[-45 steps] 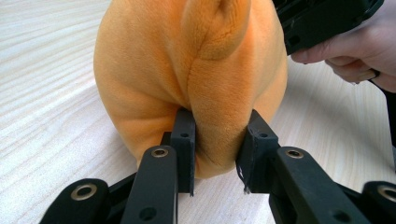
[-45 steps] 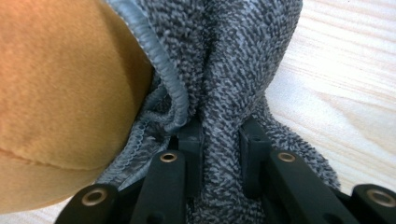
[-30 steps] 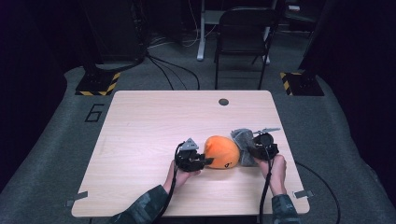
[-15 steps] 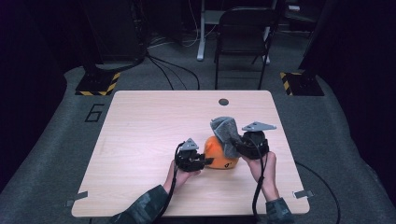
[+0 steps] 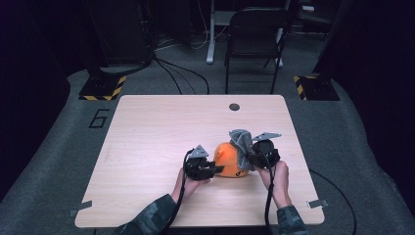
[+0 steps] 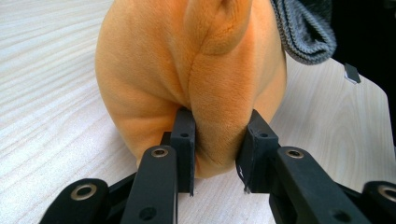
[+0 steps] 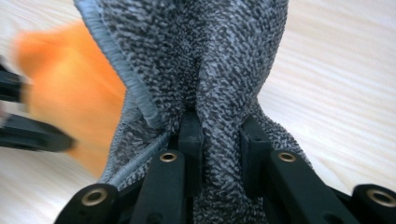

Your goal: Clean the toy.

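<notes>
An orange plush toy (image 5: pixel 227 159) lies on the wooden table (image 5: pixel 161 132), near its front edge. My left gripper (image 5: pixel 211 169) is shut on the toy's left side; in the left gripper view the pads pinch a fold of orange plush (image 6: pixel 217 121). A grey knitted cloth (image 5: pixel 241 142) drapes over the toy's right side. My right gripper (image 5: pixel 248 157) is shut on this cloth, and in the right gripper view a bunched fold of the cloth (image 7: pixel 219 116) is squeezed between the jaws. The toy (image 7: pixel 79 102) shows blurred at the left there.
A small dark round disc (image 5: pixel 234 106) lies near the table's far edge. A dark chair (image 5: pixel 254 44) stands beyond the table on the floor. Yellow-black striped blocks (image 5: pixel 103 88) sit at both far corners. Tape strips mark the front corners.
My right gripper has carried the grey cloth up and leftward from beside the toy onto its right side. The left gripper and toy have stayed in place.
</notes>
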### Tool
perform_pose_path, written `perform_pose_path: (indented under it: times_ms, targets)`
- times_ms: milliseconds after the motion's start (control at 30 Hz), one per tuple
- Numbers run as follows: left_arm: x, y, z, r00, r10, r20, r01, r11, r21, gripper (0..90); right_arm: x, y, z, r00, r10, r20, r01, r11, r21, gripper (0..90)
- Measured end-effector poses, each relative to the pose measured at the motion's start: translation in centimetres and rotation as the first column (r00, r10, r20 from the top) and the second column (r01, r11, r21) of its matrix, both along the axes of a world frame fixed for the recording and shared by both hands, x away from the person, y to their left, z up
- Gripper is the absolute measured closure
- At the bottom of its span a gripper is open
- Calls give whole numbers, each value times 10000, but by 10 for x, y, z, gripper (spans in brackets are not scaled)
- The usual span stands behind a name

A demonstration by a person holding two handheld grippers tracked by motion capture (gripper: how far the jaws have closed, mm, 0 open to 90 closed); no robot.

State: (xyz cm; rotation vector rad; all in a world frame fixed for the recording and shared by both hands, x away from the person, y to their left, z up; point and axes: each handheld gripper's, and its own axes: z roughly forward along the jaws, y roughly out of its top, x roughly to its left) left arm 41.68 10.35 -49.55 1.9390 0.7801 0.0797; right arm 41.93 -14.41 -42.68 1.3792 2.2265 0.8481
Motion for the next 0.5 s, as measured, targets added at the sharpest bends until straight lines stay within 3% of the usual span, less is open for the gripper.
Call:
perform_pose_path:
  times_ms: [133,233,333,400,500]
  targets:
    - [0,0,0,10000,1,22,-1,10000,12,702,9,-16,-14,9978,-384,-532,389,9992,88,752]
    - [0,0,0,10000,11,26,-11,10000,26,703,16,-27,-35,9870,-878,-1348,904,9958,131,752]
    - [1,1,0,10000,1,-20,-1,10000,-26,702,24,-32,-60,9718,-1042,-2116,969,9943,-447,750]
    - [1,1,0,10000,55,-16,-55,10000,-48,702,25,-33,-62,9713,-987,-2164,926,9950,-383,750]
    - [1,2,0,10000,61,-47,-62,10000,-70,702,22,-31,-49,9793,-1057,-1728,963,9934,-622,753]
